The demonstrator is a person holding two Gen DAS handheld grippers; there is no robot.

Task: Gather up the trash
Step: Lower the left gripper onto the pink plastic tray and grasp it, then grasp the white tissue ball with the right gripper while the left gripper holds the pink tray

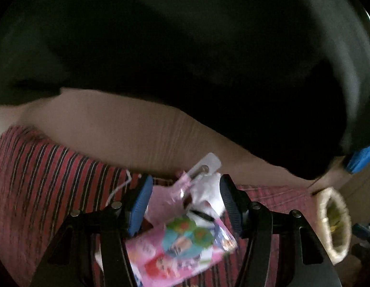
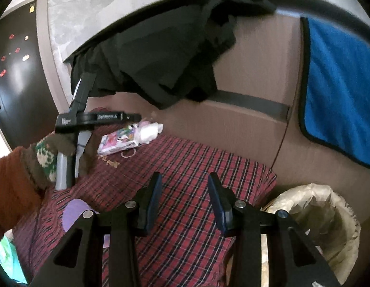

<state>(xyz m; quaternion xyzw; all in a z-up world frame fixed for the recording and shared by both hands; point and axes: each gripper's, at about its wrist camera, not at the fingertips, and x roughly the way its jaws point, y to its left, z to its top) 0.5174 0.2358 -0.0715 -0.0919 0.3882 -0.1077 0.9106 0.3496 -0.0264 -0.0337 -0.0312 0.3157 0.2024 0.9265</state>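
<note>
The left tool [image 1: 185,201] points obliquely downward with its jaws spread; the pads [image 1: 142,205] stand on either side of a pink package without visibly pressing on it. The left hand [image 2: 58,153], in a patterned glove with a rust-coloured sleeve behind it, grips that tool's handle from below. The right tool [image 2: 183,198] also angles downward, its jaws parted and nothing between them.
</note>
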